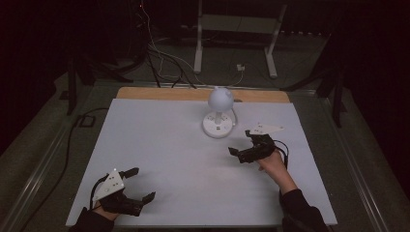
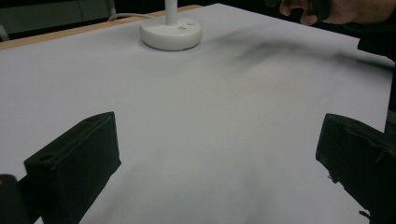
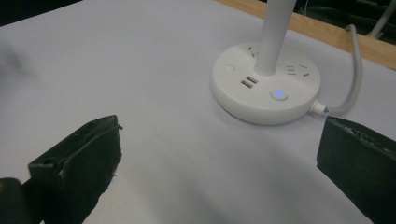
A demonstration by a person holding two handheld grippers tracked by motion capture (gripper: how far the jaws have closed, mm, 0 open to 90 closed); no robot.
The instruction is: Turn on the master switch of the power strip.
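A white desk lamp with a round head (image 1: pixel 220 99) stands on a round white base (image 1: pixel 217 125) at the back middle of the white table cover (image 1: pixel 164 145). The base (image 3: pixel 261 100) has USB ports, sockets and a button lit blue (image 3: pixel 279 94); its stem rises out of frame. My right gripper (image 1: pixel 240 141) hovers just right of and in front of the base, open, with nothing between its jaws (image 3: pixel 217 163). My left gripper (image 1: pixel 139 183) rests near the front left corner, open and empty (image 2: pixel 215 163), facing the distant base (image 2: pixel 171 33).
A white cable (image 3: pixel 355 70) runs from the base toward the wooden back edge (image 1: pixel 203 94). The hand on the other gripper (image 2: pixel 327 10) shows at the top right of the left gripper view. Beyond the table are a dark floor, cables and a white stand (image 1: pixel 237 29).
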